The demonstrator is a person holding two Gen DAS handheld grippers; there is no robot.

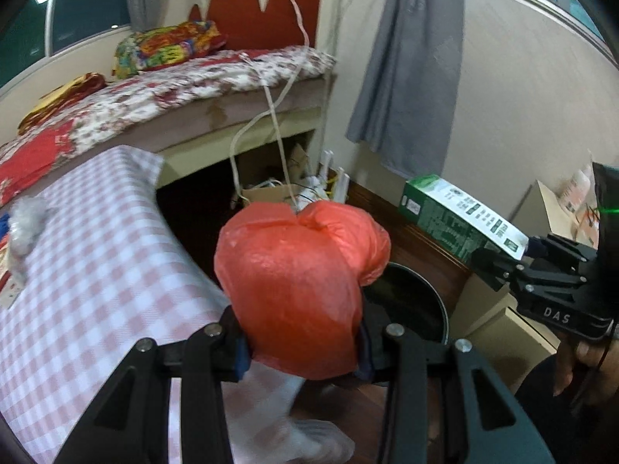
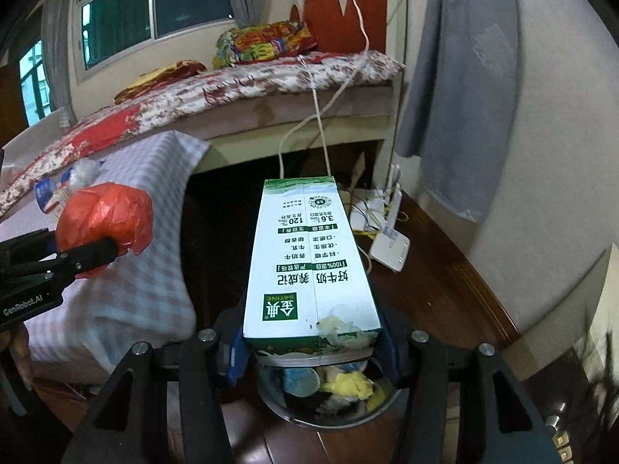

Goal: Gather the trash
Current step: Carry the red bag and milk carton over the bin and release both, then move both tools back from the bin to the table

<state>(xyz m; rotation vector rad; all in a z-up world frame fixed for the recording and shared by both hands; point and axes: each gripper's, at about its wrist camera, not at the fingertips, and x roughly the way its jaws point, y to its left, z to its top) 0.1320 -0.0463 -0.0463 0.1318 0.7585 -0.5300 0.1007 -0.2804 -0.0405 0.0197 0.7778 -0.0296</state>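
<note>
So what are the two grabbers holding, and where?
The left gripper pinches the red plastic bag at its bottom end. The right gripper clamps the milk carton by its near end.

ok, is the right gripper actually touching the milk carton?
Touching. The right wrist view shows the right gripper with its fingers pressed against both sides of the milk carton, holding it above the trash bin.

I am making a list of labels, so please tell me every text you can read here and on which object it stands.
"SATINE", "金典", "3.6" and "120": on the milk carton held by the right gripper; its smaller print is too small.
"GenRobot.AI": on the left gripper body.
"DAS": on the right gripper's body, left wrist view.
</note>
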